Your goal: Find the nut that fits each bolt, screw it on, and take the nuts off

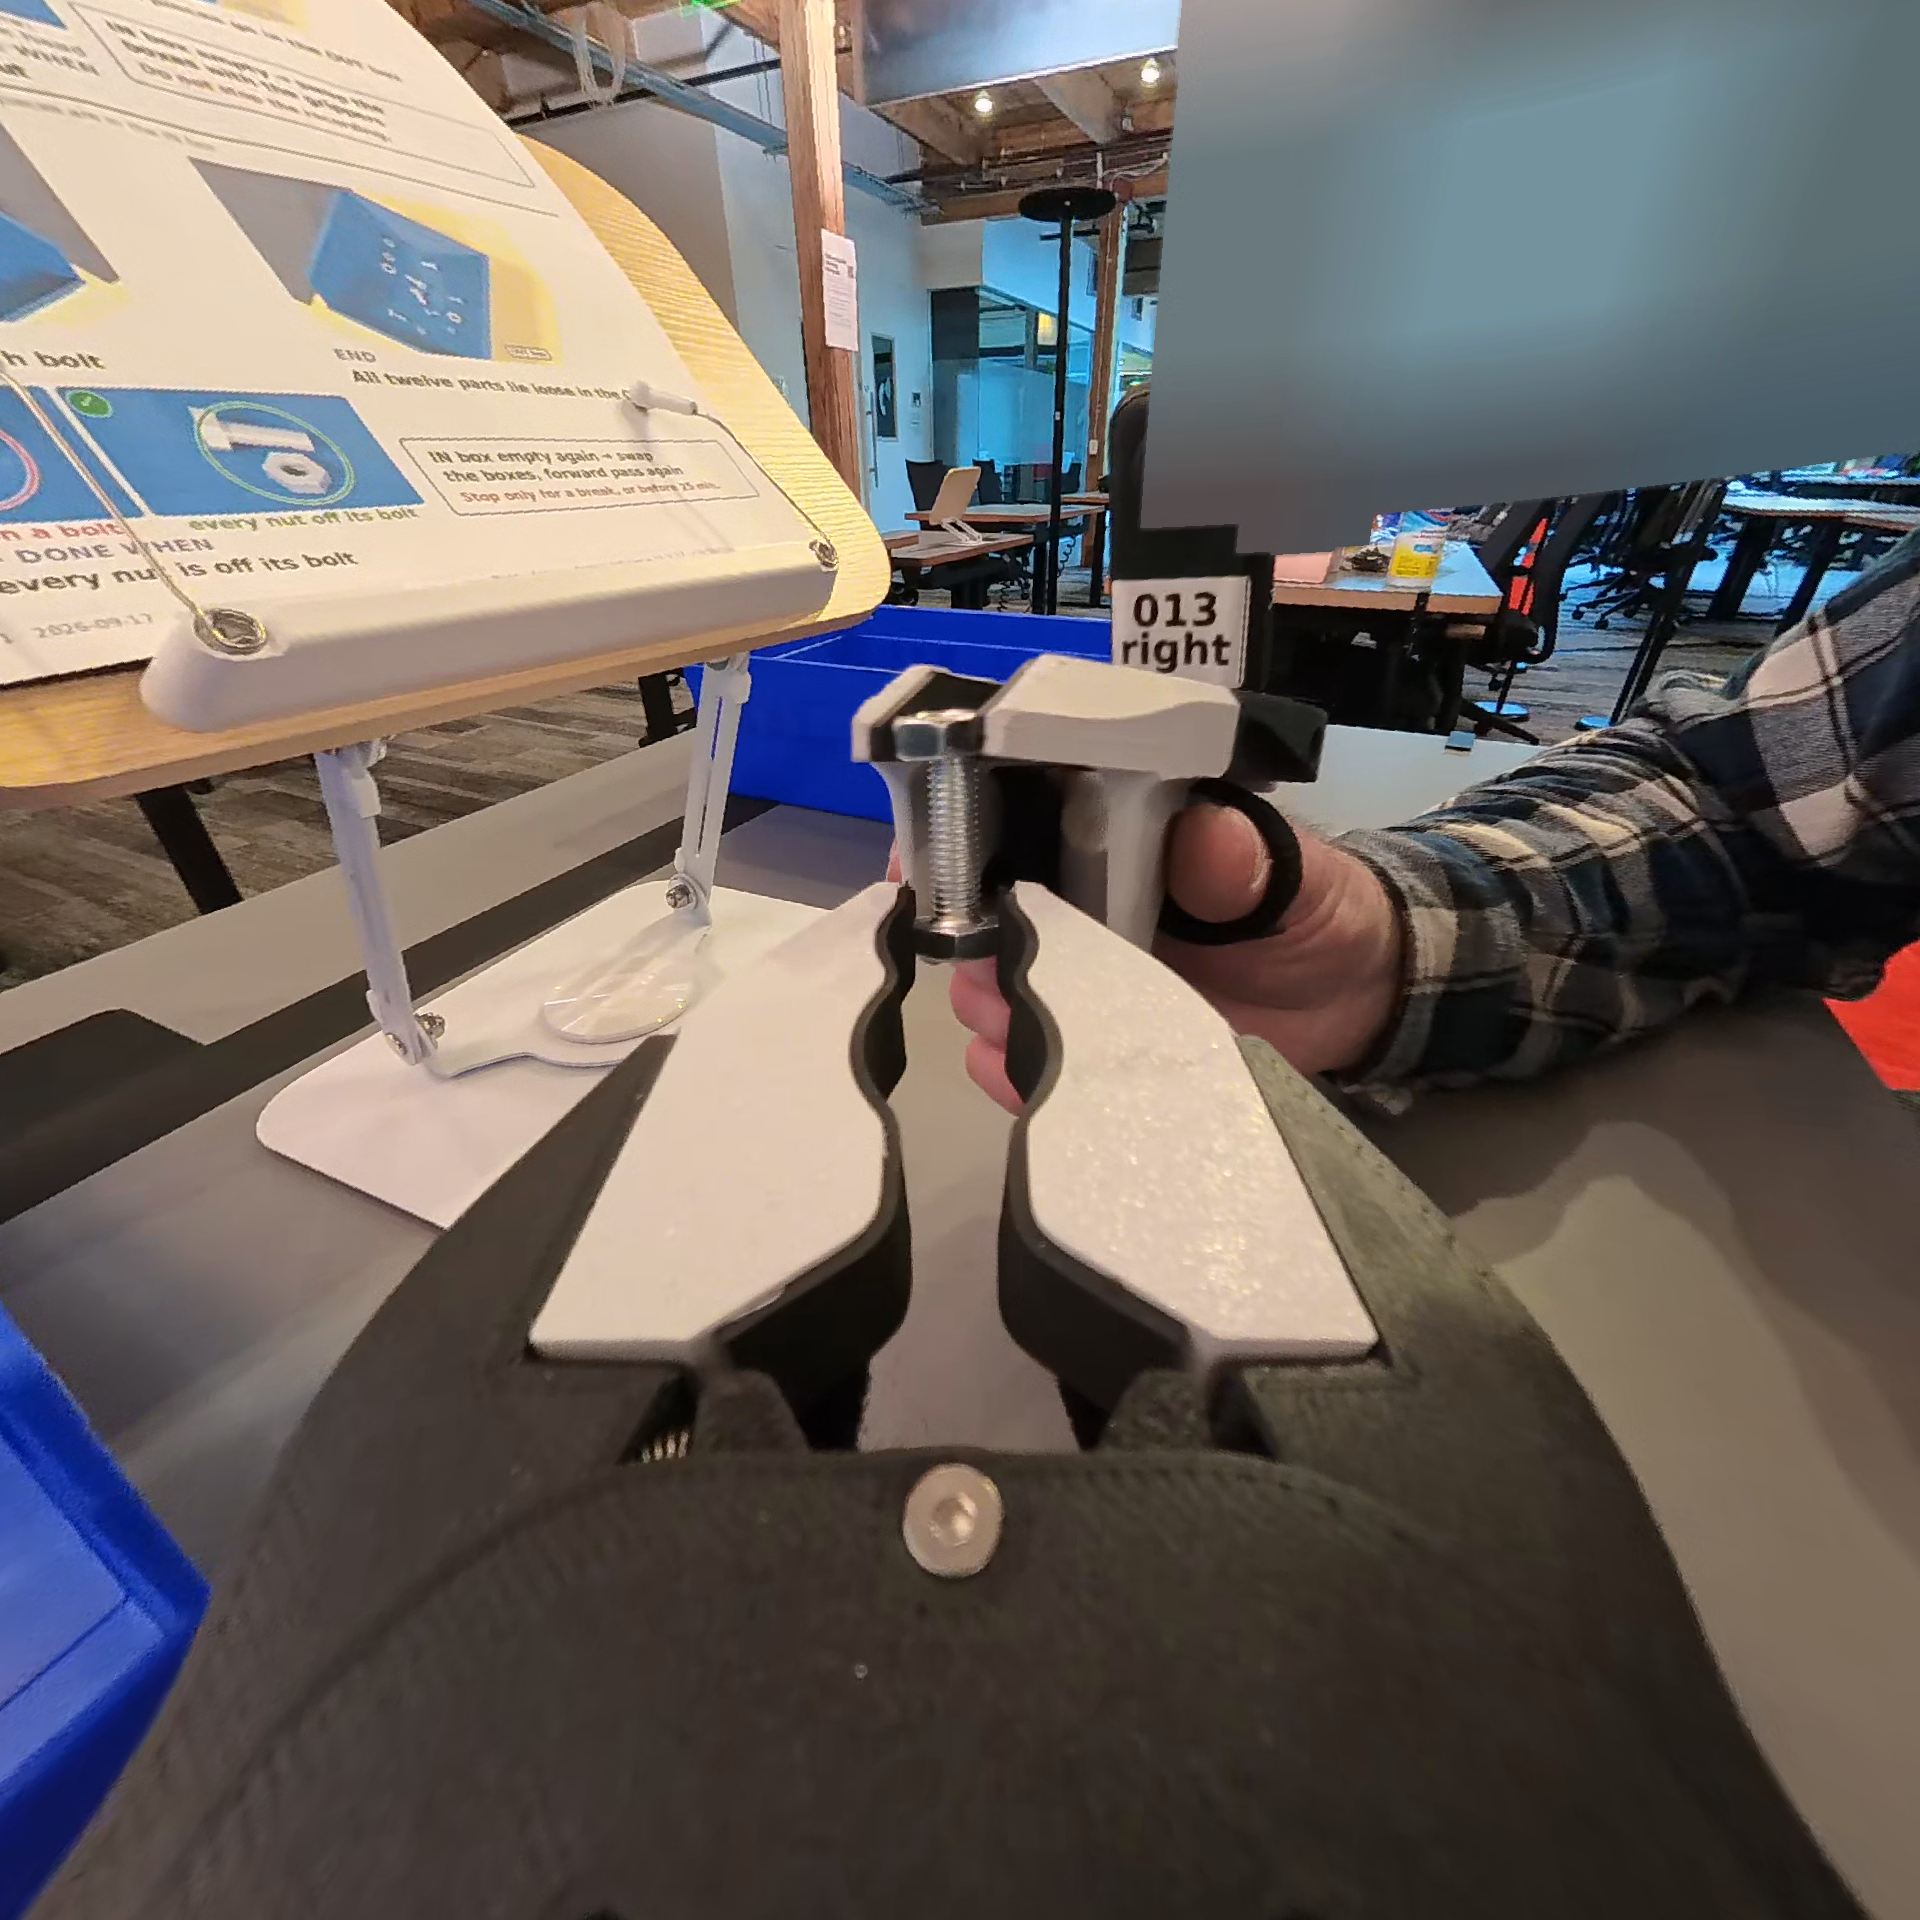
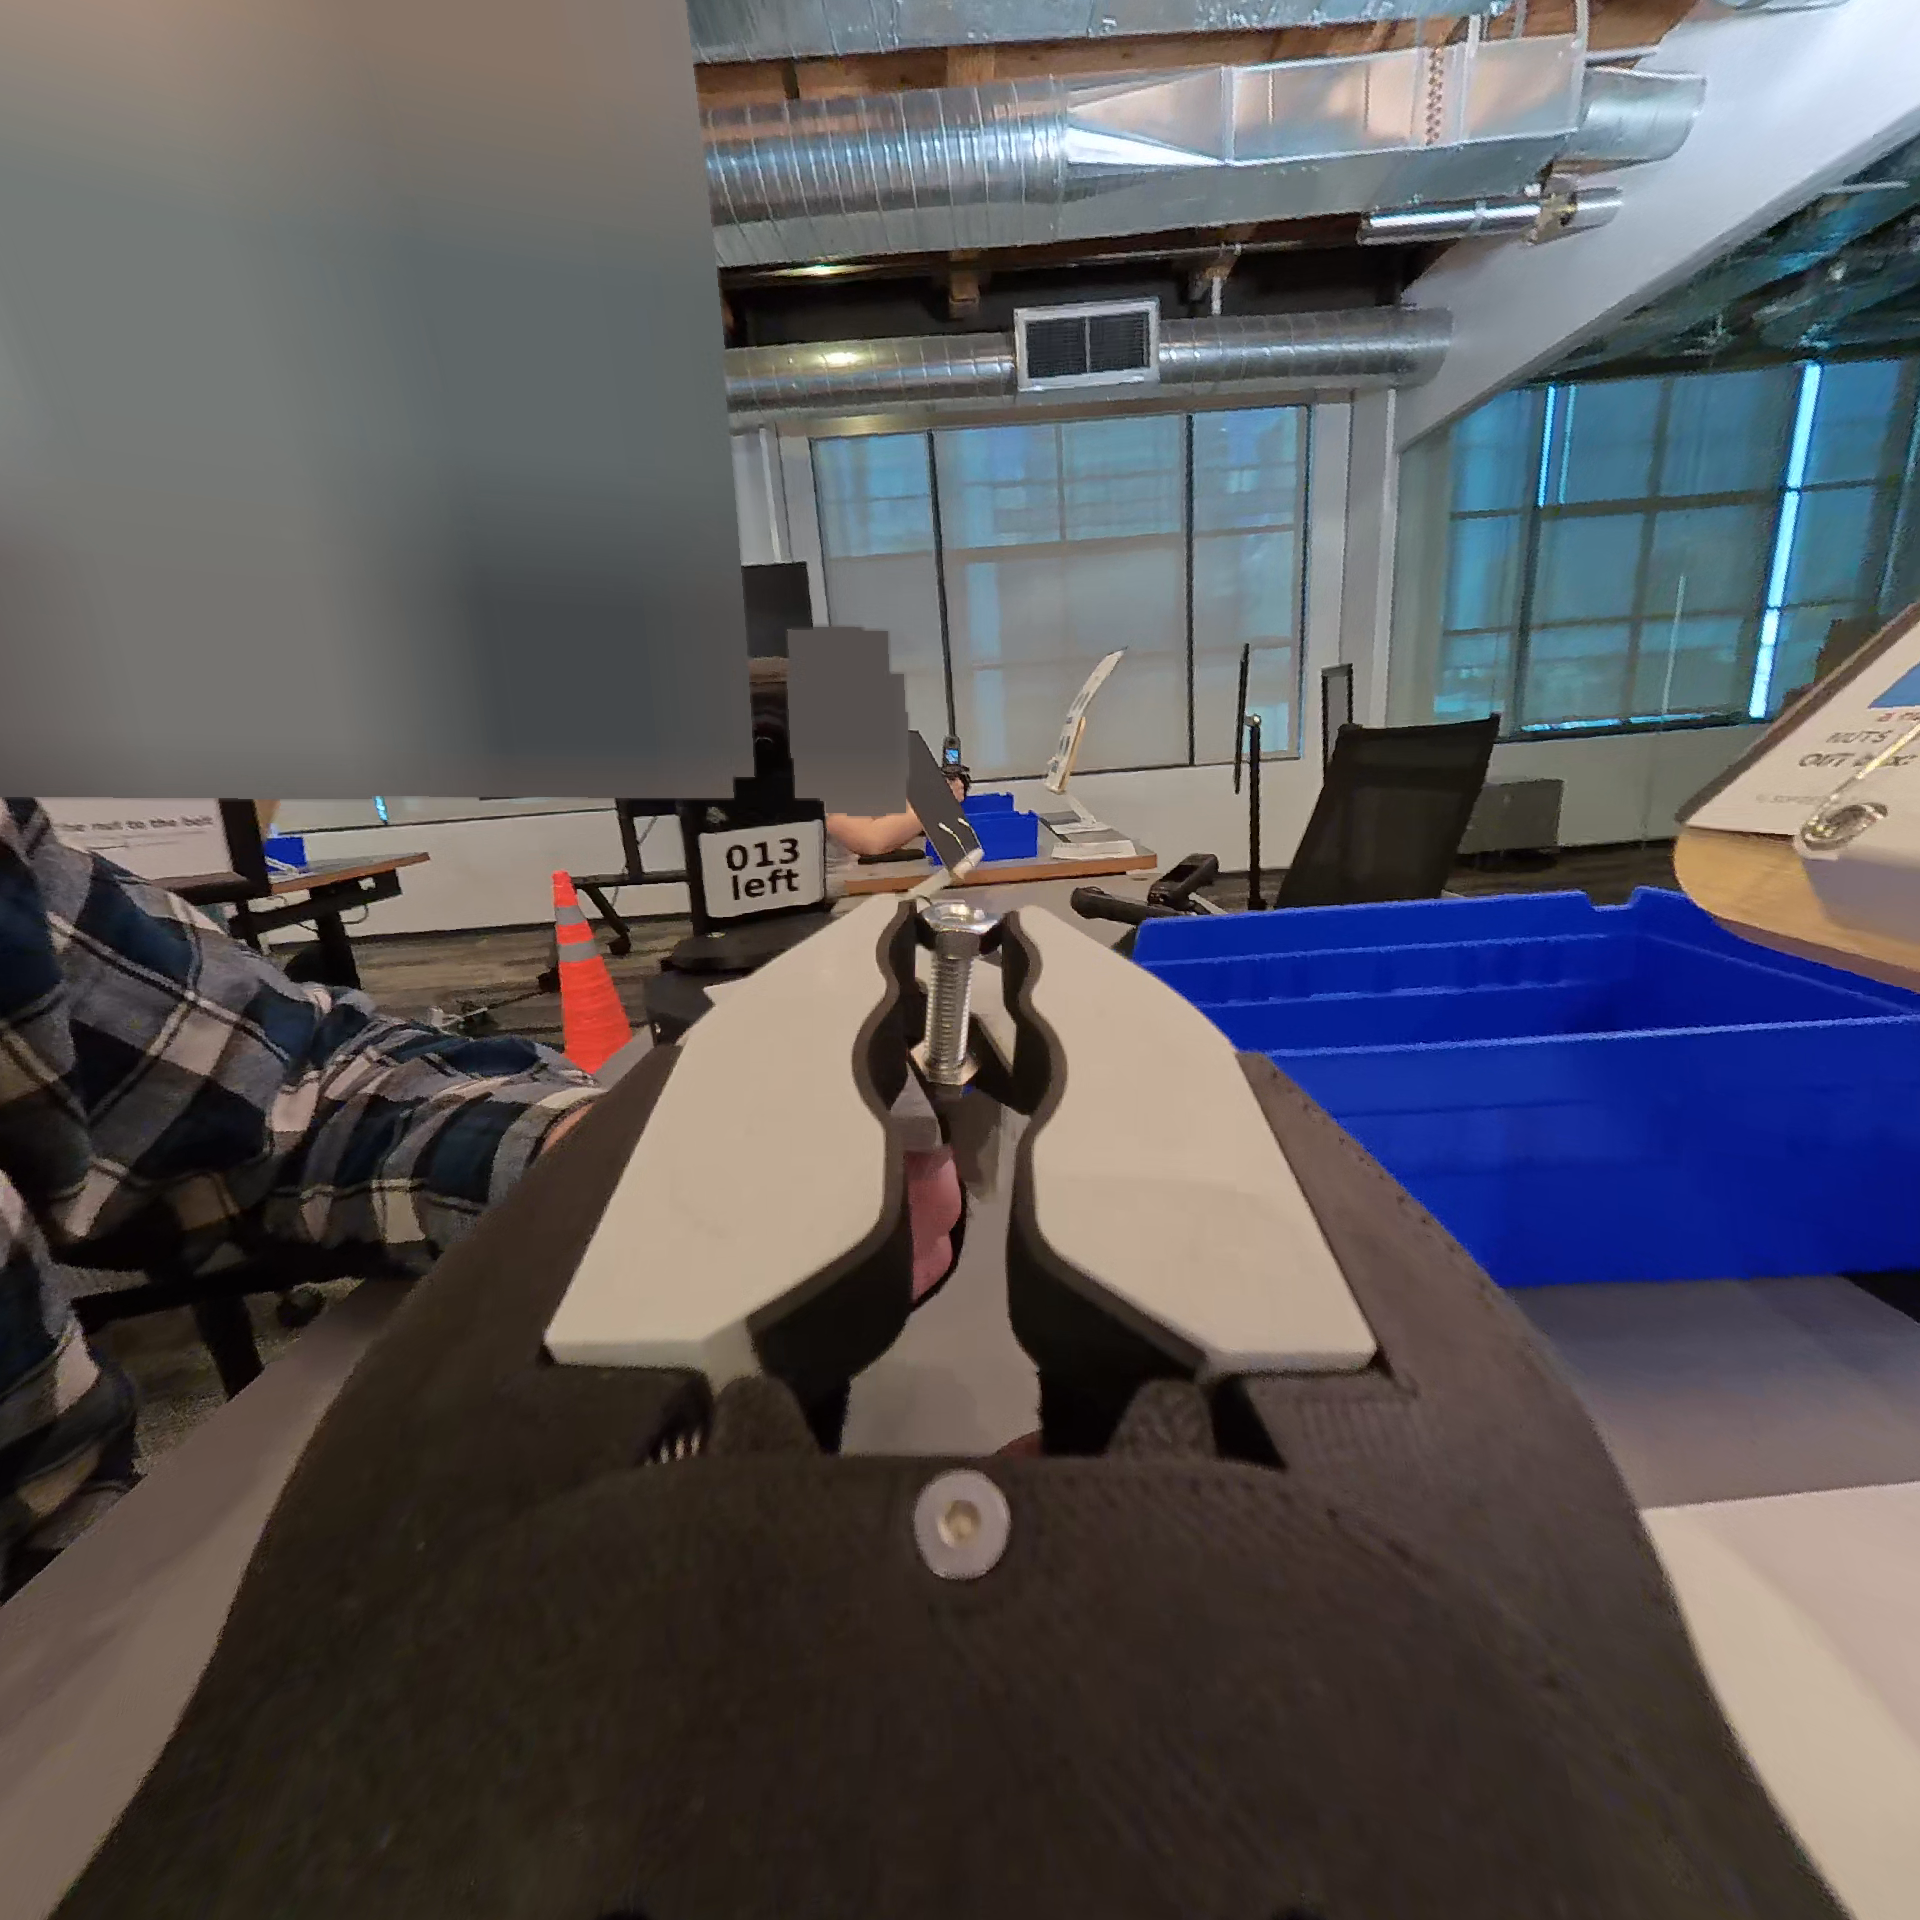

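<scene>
Pinching a silver nut (image 1: pixel 951 940) between its black-lined fingertips, the left gripper (image 1: pixel 954 935) fills the foreground above a grey table (image 1: pixel 1662 1299). The nut sits at the lower end of an upright silver bolt (image 1: pixel 951 821). Just beyond, the right gripper (image 1: pixel 935 732), held by a hand (image 1: pixel 1278 935) in a plaid sleeve (image 1: pixel 1662 831), clamps the bolt's hexagonal head from above. Behind them stand a tilted instruction board (image 1: pixel 416 364) and a blue bin (image 1: pixel 935 707).
</scene>
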{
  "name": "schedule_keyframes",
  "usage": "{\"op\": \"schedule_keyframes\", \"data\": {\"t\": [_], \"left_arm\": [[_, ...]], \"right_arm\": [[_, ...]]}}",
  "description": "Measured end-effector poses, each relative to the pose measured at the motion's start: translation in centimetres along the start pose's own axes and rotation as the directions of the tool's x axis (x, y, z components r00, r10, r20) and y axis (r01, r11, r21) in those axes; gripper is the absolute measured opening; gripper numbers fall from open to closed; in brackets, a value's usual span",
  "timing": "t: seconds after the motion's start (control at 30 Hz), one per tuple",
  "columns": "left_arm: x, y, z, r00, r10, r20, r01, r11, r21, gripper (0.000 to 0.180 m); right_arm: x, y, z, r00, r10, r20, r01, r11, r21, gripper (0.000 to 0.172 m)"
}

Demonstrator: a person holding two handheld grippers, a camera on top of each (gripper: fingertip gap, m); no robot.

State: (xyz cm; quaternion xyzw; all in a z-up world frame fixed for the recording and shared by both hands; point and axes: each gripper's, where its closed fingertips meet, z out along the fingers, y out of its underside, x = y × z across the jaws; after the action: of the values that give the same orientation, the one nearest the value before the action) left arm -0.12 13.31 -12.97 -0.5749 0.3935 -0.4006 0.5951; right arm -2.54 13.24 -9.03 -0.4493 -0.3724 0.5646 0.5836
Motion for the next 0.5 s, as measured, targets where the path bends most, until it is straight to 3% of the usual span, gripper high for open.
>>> {"op": "schedule_keyframes", "data": {"t": [0.23, 0.5], "left_arm": [[0.8, -0.4, 0.0, 0.996, -0.053, -0.072, 0.056, 0.998, 0.034, 0.014], [2.6, -1.5, -0.2, 0.948, -0.178, -0.265, 0.211, 0.972, 0.101, 0.014]], "right_arm": [[-0.6, -0.1, -0.1, 0.997, 0.023, 0.072, -0.025, 0.999, 0.031, 0.016], [-2.0, -0.9, -0.1, 0.98, 0.058, 0.192, -0.076, 0.993, 0.087, 0.016]]}}
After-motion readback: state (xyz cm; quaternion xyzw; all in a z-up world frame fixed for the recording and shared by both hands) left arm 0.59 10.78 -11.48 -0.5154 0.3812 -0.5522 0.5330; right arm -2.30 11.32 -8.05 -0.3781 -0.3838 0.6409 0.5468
